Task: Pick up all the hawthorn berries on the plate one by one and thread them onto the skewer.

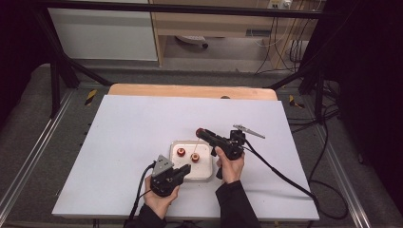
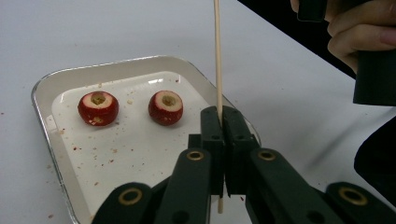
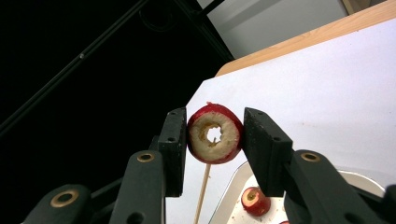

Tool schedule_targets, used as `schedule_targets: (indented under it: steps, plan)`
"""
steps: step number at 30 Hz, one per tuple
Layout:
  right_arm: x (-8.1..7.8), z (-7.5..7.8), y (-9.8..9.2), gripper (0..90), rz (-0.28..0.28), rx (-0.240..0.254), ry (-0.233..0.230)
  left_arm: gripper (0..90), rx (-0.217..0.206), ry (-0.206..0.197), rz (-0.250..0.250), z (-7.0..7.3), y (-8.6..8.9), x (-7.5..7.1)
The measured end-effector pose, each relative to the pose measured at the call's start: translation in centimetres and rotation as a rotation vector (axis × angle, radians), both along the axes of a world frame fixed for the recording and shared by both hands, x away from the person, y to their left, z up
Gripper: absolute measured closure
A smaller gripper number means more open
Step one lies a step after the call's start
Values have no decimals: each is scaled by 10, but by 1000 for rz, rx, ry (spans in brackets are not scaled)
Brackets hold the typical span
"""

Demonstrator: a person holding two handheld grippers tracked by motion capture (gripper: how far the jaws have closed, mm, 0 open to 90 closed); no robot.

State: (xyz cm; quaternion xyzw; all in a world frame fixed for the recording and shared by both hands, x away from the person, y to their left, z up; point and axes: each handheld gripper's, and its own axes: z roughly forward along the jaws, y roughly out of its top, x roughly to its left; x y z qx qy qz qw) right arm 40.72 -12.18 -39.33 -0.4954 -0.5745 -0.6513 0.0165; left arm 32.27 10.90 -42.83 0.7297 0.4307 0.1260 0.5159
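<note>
My left gripper (image 2: 222, 112) is shut on a thin wooden skewer (image 2: 217, 56) that stands upright over the near edge of a white tray (image 2: 42, 88). Two cored red fruits (image 2: 98, 108) (image 2: 165, 107) lie in the tray. My right gripper (image 3: 214, 116) is shut on a third cored red fruit (image 3: 229, 140), with the hole through its middle facing the camera. The skewer (image 3: 203, 191) rises just beneath that fruit. In the high view the right gripper (image 1: 199, 132) hangs above the tray's far edge and the left gripper (image 1: 185, 168) at its near left.
The tray (image 1: 209, 166) sits near the middle front of a white table sheet (image 1: 133, 128). Red crumbs dot the tray and the sheet beside it. Cables trail from both grippers toward the table's front and right edges. A wooden edge (image 1: 190, 90) borders the far side.
</note>
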Motion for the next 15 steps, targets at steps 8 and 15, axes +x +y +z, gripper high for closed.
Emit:
schedule_targets:
  steps: [8,15]
  plan:
    - [-3,0,1,615,-1,-9,-4,883,22,1,3,2,-1,2]
    - [-5,-1,0,617,11,-37,-26,884,0,20,-11,5,-1,5]
